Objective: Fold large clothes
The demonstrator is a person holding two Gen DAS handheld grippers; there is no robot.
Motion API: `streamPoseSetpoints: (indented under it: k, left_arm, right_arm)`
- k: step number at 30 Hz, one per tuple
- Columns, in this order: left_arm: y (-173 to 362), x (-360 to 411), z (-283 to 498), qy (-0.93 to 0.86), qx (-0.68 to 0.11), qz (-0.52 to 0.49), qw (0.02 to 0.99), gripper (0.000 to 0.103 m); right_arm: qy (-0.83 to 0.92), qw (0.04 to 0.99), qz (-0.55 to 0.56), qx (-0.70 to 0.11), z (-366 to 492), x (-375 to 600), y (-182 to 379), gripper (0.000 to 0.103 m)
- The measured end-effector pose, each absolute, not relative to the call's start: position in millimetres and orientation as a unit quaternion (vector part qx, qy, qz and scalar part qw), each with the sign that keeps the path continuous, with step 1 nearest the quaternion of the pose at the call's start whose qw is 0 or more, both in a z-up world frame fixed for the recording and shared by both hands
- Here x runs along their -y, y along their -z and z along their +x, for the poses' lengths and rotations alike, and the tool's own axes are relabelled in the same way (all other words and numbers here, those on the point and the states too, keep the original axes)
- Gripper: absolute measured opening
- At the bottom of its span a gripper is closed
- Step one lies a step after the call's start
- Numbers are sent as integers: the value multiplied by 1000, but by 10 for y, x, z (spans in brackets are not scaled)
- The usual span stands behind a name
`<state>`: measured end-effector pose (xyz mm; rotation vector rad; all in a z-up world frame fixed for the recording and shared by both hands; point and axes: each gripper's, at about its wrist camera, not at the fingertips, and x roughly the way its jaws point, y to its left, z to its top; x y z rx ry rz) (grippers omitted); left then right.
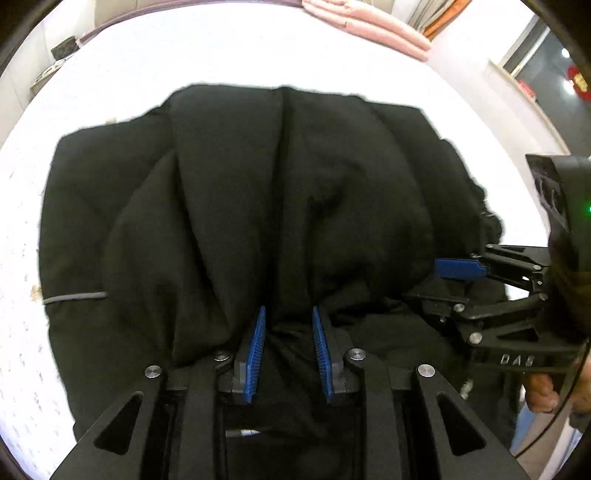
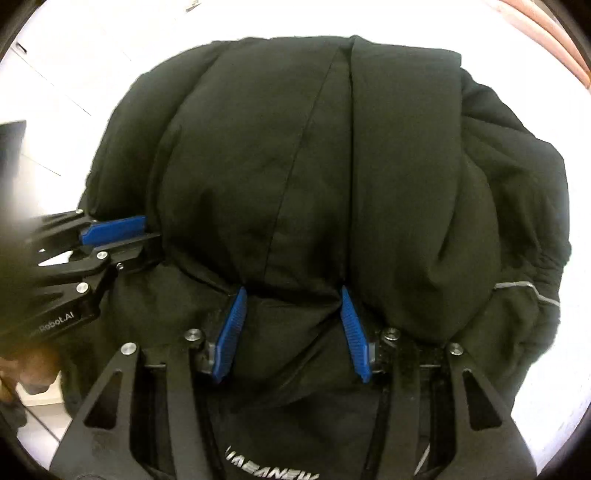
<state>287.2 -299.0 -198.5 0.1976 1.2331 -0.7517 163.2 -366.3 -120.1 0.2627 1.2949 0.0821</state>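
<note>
White bedsheet (image 1: 221, 55) under black garment (image 1: 258, 184)

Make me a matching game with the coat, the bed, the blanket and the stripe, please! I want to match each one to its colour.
Things:
1. coat
2. bed
3. folded blanket
4. stripe on the coat

Colours:
A. pink
B. grey
C. black
D. white

Right pairs: 1-C, 2-D, 3-A, 4-B.
</note>
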Motion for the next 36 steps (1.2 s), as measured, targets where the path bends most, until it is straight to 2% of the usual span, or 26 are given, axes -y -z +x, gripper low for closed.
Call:
streamPoseSetpoints:
  k: [4, 6, 8, 11, 13, 21, 29, 36]
  left_arm:
    - [1603, 2798, 2691, 386, -547, 53, 741, 28]
    - [1545, 2735, 2632, 397, -548, 34, 736, 41]
    - [1716, 2738, 2609, 392, -560, 44, 728, 42]
    - [2093, 2803, 2633, 382, -578, 65, 718, 42]
    - [2271, 2814, 2627, 385, -574, 62, 720, 42]
    - [2095, 2611, 2425, 422, -525, 49, 737, 43]
    - [1536, 1692, 2006, 426, -448, 44, 784, 42]
    - [1368, 751, 1487, 355, -428, 26, 830, 43]
  right_arm:
    - [-63, 809, 141, -567, 1391, 3685, 732, 49]
    - [-66, 816, 139, -558, 1300, 3602, 605, 49]
    - [-59, 813, 125, -565, 1292, 3486, 682, 48]
    - [-21, 785, 111, -609, 1375, 3416, 1127, 47]
    - [-11, 782, 125, -610, 1378, 3429, 1299, 47]
    - [26, 804, 113, -583, 1158, 3306, 1252, 48]
    - [20, 826, 153, -542, 503, 3245, 1072, 50]
    - [39, 850, 157, -501, -233, 3263, 711, 52]
